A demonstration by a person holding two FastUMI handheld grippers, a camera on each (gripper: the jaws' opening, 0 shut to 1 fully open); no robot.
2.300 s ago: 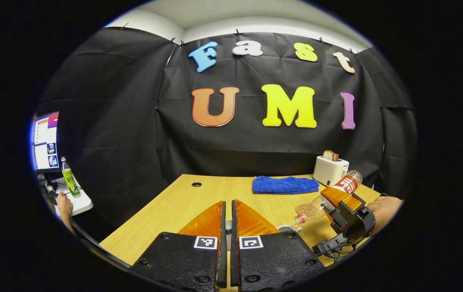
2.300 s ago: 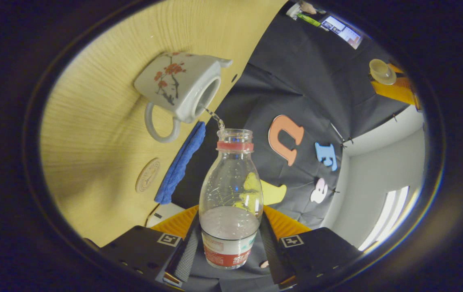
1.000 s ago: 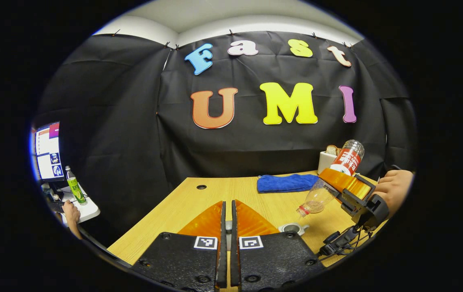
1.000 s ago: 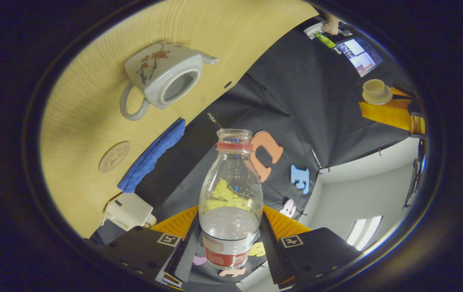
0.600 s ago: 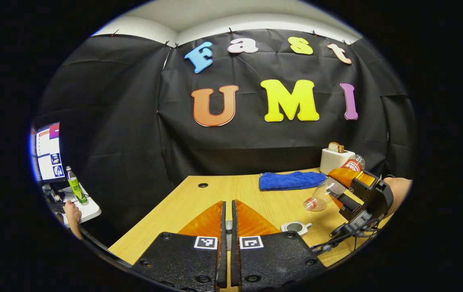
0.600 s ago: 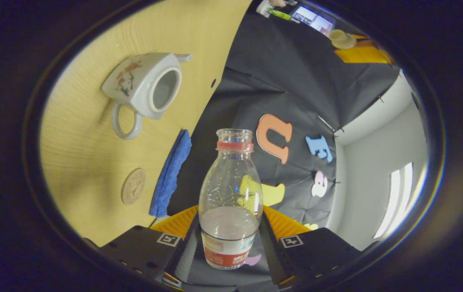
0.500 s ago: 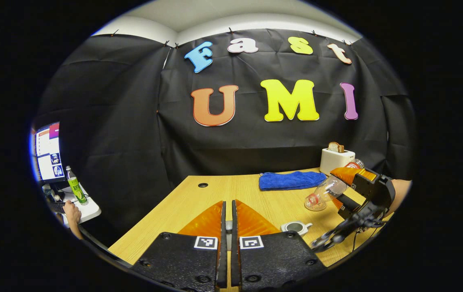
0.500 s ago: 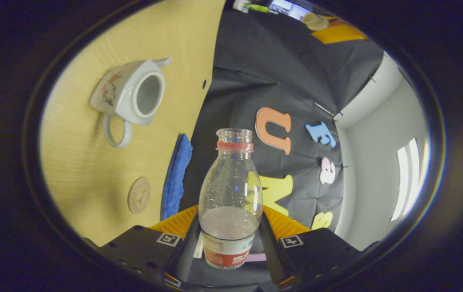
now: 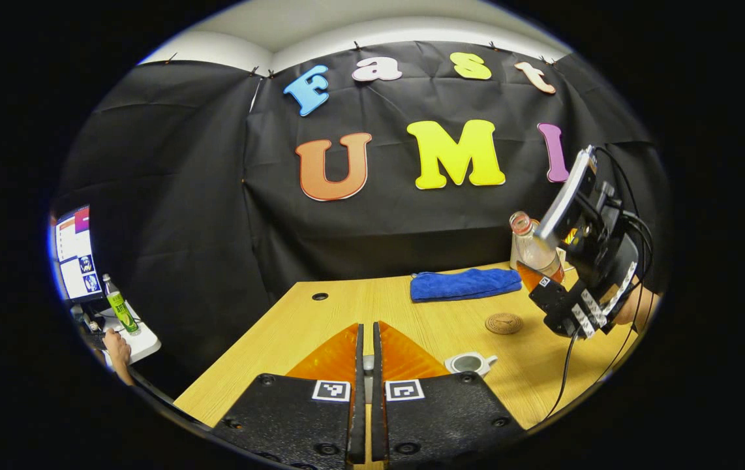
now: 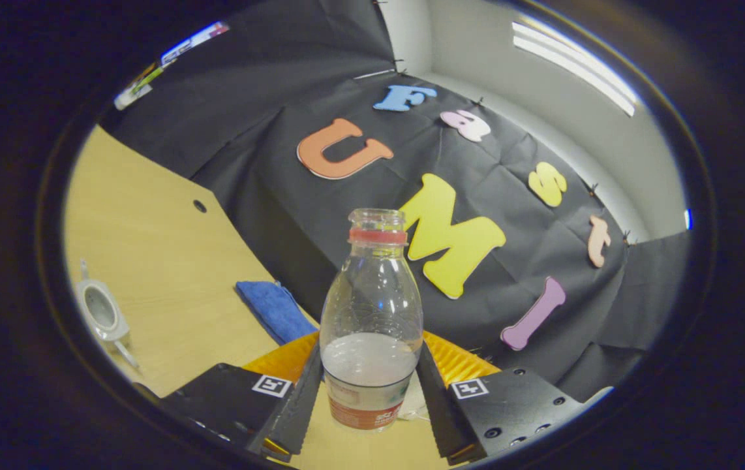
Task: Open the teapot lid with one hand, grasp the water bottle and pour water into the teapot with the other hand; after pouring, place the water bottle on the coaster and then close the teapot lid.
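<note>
**Bottle upright in right gripper, teapot open on table**

Left gripper view, left to right:
- Monitor [image 9: 74,251] and green bottle [image 9: 120,305] sat on a side desk at 9 o'clock, a person's hand [image 9: 116,344] beside them.
- Left gripper [image 9: 364,365] at 6 o'clock, fingers clenched nearly together. What sat in the thin gap between them, if anything, I couldn't tell.
- Wooden table [image 9: 294,339] ran ahead of it. Blue cloth [image 9: 464,284] lay at the far edge by the wall.
- Teapot [image 9: 470,363] stood just beside the left gripper at 4 o'clock, lid off, mouth open upward.
- Coaster [image 9: 503,323] lay bare on the table past the teapot, apart from it.
- Right gripper [image 9: 541,277] was at 3 o'clock, above the table and to the right of the coaster, holding the water bottle [image 9: 532,249] upright, neck up. The holding hand [image 9: 630,308] was partly visible behind it.

Right gripper view, left to right:
- Teapot [image 10: 102,314] at 9 o'clock on the table [image 10: 151,261], open.
- Blue cloth [image 10: 273,308] at about 8 o'clock near the wall.
- Right gripper [image 10: 371,375] at 6 o'clock, both fingers grasping the lower body of the water bottle [image 10: 371,313]. Uncapped, partly filled with water, level near the label.
</note>
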